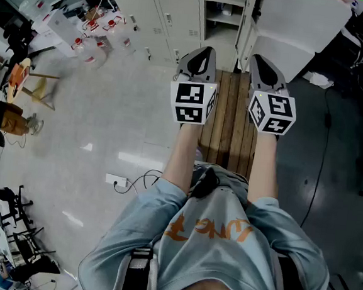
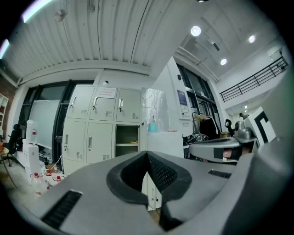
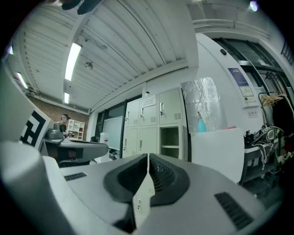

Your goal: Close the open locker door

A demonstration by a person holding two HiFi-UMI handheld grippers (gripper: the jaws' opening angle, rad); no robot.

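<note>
Industrial lab/workshop. Grey metal locker bank (image 2: 98, 131) dead ahead of left gripper (image 2: 147, 158), whiteboard (image 2: 43, 121) off to its left. Corrugated ceiling (image 2: 92, 36) overhead, mezzanine railing (image 2: 252, 82) up right. Power strip (image 1: 116, 180) on polished floor (image 1: 107, 128), behind-left.

Glossy pale floor (image 1: 100, 134), wooden pallet (image 1: 228, 126), ribbed white ceiling (image 3: 128, 41) — strip lights (image 3: 72, 59), brick wall (image 3: 57, 112) beyond
</note>
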